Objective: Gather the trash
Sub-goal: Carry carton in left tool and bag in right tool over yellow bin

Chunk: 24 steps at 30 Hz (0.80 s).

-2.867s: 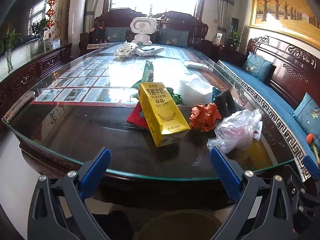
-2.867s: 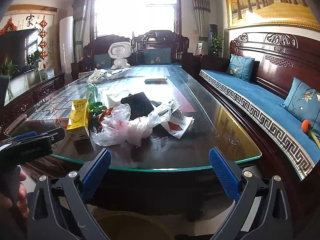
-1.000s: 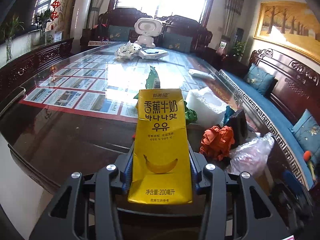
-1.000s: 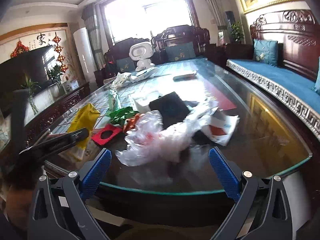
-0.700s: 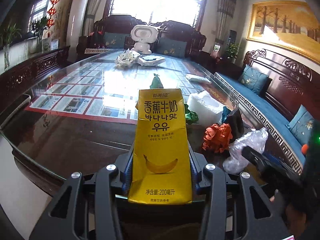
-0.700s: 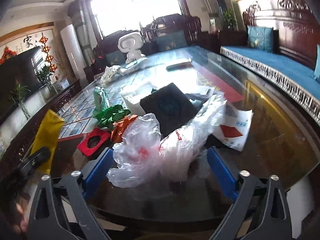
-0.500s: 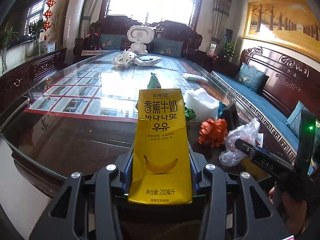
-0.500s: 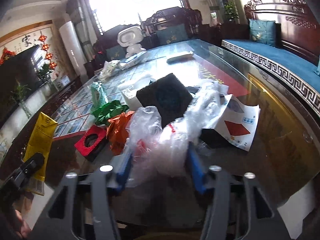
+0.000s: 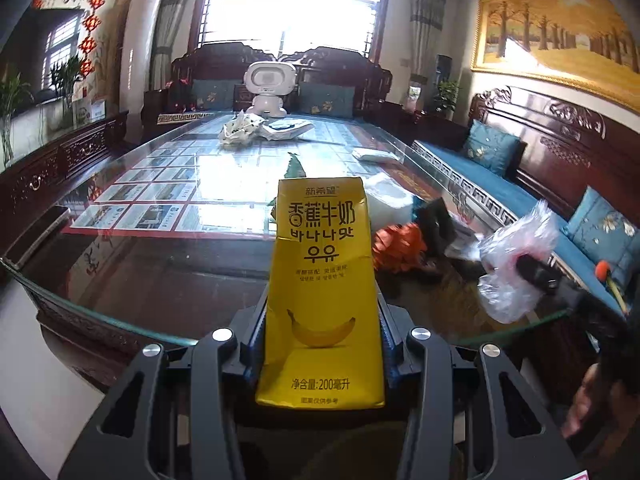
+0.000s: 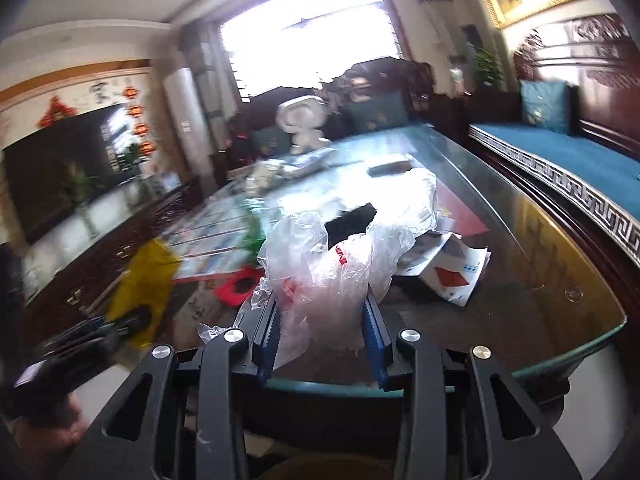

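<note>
My left gripper point(image 9: 320, 344) is shut on a yellow banana milk carton point(image 9: 322, 280) and holds it upright above the near edge of the glass table point(image 9: 160, 280). The carton also shows blurred in the right wrist view point(image 10: 140, 288). My right gripper point(image 10: 320, 332) is shut on a crumpled clear plastic bag point(image 10: 336, 264), lifted off the table; the bag also shows at the right of the left wrist view point(image 9: 516, 256). On the table lie an orange wrapper point(image 9: 400, 244), a red wrapper point(image 10: 236, 288) and a printed paper box point(image 10: 452, 268).
A white foam piece point(image 9: 388, 196), a black pouch point(image 9: 436, 216) and green wrappers point(image 10: 254, 236) lie mid-table. A white robot toy point(image 9: 268, 88) and crumpled paper point(image 9: 240, 130) stand at the far end. A blue-cushioned wooden bench point(image 9: 500, 188) runs along the right.
My left gripper closed on the carton and lifted it back toward the table edge. My right gripper moved in, closed on the plastic bag and raised it off the table.
</note>
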Available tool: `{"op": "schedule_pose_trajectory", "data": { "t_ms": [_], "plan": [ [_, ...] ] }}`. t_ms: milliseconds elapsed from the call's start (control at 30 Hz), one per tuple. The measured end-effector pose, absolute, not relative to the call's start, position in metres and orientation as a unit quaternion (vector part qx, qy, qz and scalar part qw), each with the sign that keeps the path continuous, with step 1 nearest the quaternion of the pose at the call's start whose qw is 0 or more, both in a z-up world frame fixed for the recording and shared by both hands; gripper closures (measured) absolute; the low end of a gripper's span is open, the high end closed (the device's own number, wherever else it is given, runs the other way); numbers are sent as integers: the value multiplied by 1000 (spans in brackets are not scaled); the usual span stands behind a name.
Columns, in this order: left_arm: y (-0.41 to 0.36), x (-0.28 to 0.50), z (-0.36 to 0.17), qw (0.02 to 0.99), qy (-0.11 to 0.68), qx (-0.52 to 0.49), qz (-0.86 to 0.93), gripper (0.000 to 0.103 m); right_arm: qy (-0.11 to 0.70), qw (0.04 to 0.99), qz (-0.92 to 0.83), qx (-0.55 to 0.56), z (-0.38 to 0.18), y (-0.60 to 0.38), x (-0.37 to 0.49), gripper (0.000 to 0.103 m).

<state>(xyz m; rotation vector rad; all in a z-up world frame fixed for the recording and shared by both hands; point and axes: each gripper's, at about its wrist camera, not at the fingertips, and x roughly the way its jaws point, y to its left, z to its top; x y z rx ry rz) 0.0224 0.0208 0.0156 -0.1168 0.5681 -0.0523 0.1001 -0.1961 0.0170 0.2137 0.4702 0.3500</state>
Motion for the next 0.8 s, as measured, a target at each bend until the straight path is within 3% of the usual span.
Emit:
{"op": "schedule_pose_trajectory", "data": {
  "t_ms": [400, 800],
  "plan": [
    [-7, -66, -14, 937, 343, -3, -66, 58, 295, 915, 266, 71, 6, -205, -18, 67],
    [-34, -89, -112, 864, 487, -8, -130, 58, 390, 887, 234, 76, -57, -226, -55, 67]
  ]
}}
